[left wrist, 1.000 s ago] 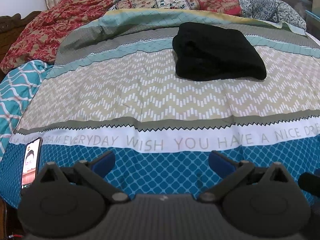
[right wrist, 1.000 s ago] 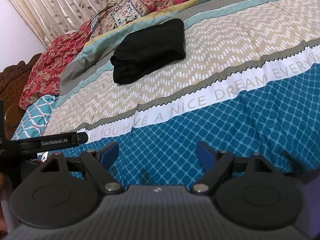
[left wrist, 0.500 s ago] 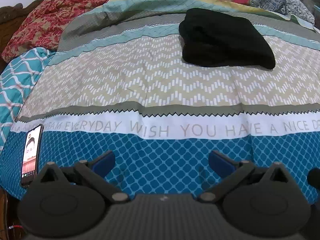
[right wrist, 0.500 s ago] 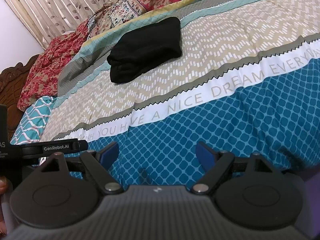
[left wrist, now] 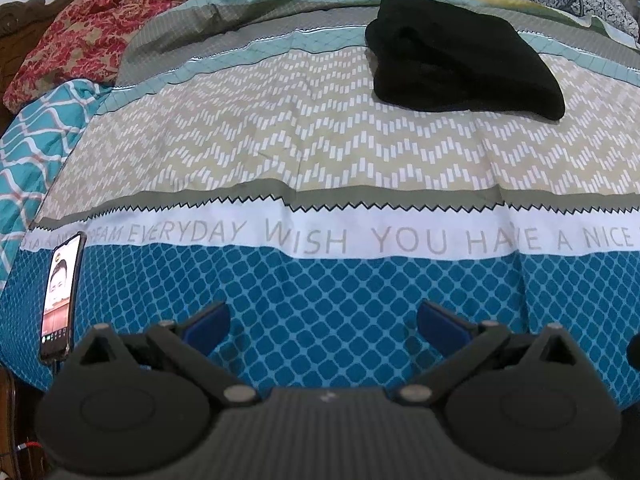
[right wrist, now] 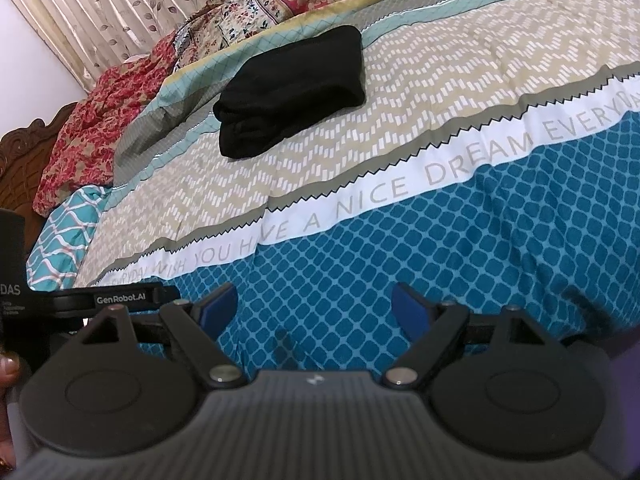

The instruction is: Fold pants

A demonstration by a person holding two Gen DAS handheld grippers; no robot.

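Left tongs: blue pads spread wide apart, nothing between them, hanging over the blue diamond-patterned band at the near edge of the bed.
Right tongs: blue pads also well apart and empty, tipped down over the same blue band; body of the left tongs showing just off to the left in the right wrist view, with a fingertip at that picture's lower left edge.
Bedspread: directly under and ahead of both tongs; blue diamonds nearest, then a white strip with grey lettering, a grey zigzag line, a beige chevron band, then teal and grey stripes farther off.
Phone: lying flat on the blue band, left of the left tongs and just beside the bed's edge, screen lit.
Pants: black, folded into a thick compact bundle, resting on the beige and teal bands well ahead of both tongs; ahead and to the right of the left tongs, ahead and slightly left of the right tongs; touched by neither.
Quilts: red floral and patchwork covers heaped beyond the pants, toward the far left.
Curtain: pale, leaf-printed, behind the heap at the far left.
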